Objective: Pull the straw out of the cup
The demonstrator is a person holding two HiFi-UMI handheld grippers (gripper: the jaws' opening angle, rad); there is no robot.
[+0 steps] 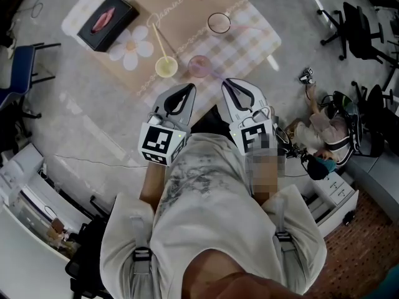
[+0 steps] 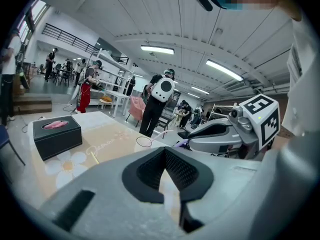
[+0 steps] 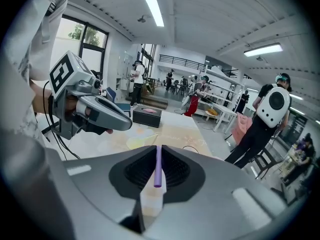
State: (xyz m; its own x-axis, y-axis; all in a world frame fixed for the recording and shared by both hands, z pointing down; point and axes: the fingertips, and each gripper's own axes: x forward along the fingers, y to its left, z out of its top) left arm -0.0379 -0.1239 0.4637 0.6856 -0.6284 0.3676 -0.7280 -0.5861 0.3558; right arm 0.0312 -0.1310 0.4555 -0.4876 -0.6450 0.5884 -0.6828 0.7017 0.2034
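Note:
My right gripper [image 1: 226, 83] [image 3: 159, 147] is shut on a short purple straw [image 3: 158, 166] that lies along its jaws. The straw's far end is hidden behind the fingertips. A pale purple cup [image 1: 199, 65] stands on the checked cloth just ahead of both grippers. Left of it is a yellow cup [image 1: 166, 66] with a yellow straw [image 1: 157, 39] leaning out. My left gripper [image 1: 188, 87] [image 2: 164, 149] hovers beside the right one, its jaws meeting at the tips with nothing between them. The right gripper [image 2: 220, 136] also shows in the left gripper view.
A black tissue box [image 1: 107, 21] [image 2: 56, 134] sits at the table's far left and a clear glass [image 1: 219, 23] [image 2: 144, 141] at the far side. Office chairs [image 1: 358, 27] and gear stand on the floor to the right. People stand beyond the table [image 2: 162, 91].

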